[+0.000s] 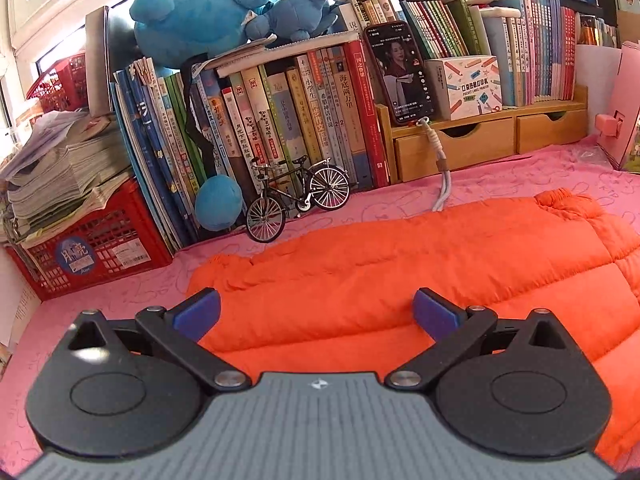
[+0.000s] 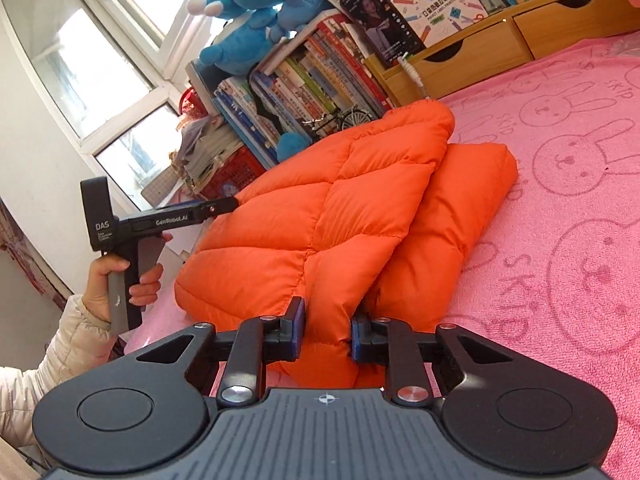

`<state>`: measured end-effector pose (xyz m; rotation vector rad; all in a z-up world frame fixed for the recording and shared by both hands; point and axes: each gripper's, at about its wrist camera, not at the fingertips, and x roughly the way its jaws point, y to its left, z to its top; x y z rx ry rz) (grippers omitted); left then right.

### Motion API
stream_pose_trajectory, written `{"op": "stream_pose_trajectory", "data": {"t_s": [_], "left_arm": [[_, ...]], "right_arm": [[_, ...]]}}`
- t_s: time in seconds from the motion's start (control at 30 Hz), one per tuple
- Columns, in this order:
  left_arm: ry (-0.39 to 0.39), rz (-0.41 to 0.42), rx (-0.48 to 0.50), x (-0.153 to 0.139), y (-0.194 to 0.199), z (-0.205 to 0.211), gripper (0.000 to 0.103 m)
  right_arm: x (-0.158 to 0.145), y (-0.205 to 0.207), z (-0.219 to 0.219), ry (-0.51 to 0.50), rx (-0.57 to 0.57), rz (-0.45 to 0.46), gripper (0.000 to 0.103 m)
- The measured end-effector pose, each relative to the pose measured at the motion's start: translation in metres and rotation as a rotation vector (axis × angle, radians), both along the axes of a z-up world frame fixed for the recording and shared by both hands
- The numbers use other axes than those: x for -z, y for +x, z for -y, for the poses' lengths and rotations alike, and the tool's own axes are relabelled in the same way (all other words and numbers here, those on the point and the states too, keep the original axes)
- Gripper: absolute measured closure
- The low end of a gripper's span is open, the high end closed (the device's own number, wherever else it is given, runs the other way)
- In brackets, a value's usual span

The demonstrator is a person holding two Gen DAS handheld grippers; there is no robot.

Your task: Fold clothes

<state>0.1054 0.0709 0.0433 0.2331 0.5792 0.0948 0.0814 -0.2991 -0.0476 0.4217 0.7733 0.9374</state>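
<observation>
The right gripper point(image 2: 326, 332) is pinching the orange jacket point(image 2: 320, 216) lying doubled on the pink tabletop point(image 2: 560, 160); the left gripper point(image 1: 316, 314) is hovering open (the puffy layers may be springing apart).

We note upper-left blue plush toys point(image 1: 200, 20), books point(image 1: 280, 120) at centre, a model bicycle point(image 1: 298, 196) below, a red crate point(image 1: 88, 248) left, a phone point(image 1: 400, 72) upper right.

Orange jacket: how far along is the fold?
Partly done: the orange jacket already lies doubled on the pink cloth, a quilted layer over a lower one. In hand: the right gripper is shut on its near edge, and the left gripper is open, above the fabric. Left: probably one more fold and flattening, since the bundle looks puffy and uneven.
</observation>
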Motion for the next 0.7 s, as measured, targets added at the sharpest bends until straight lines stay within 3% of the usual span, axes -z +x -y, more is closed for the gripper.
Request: {"op": "stream_pose_trajectory", "data": {"t_s": [0.13, 0.23, 0.3, 0.37, 0.47, 0.53, 0.6, 0.7], "left_arm": [[0.021, 0.003, -0.006, 0.008, 0.002, -0.002, 0.000], [0.036, 0.005, -0.010, 0.014, 0.004, -0.004, 0.000], [0.047, 0.006, -0.012, 0.018, 0.005, -0.005, 0.000], [0.057, 0.007, -0.015, 0.022, 0.006, -0.006, 0.000], [0.072, 0.009, -0.019, 0.028, 0.007, -0.007, 0.000], [0.083, 0.010, -0.022, 0.033, 0.008, -0.008, 0.000], [0.093, 0.011, -0.025, 0.037, 0.009, -0.009, 0.000], [0.126, 0.015, -0.026, 0.033, 0.010, -0.010, 0.000]], "right_arm": [[-0.006, -0.013, -0.010, 0.001, -0.170, 0.020, 0.080], [-0.020, -0.020, -0.012, -0.095, -0.178, 0.056, 0.075], [-0.038, -0.023, -0.006, -0.187, -0.103, 0.110, 0.052], [-0.060, -0.027, -0.002, -0.285, 0.039, 0.194, 0.036], [-0.097, -0.035, -0.024, -0.391, 0.343, 0.410, 0.027], [-0.109, -0.031, -0.061, -0.415, 0.450, 0.500, 0.025], [-0.111, -0.018, -0.115, -0.475, 0.435, 0.587, 0.025], [-0.106, 0.004, -0.190, -0.553, 0.375, 0.642, 0.025]]}}
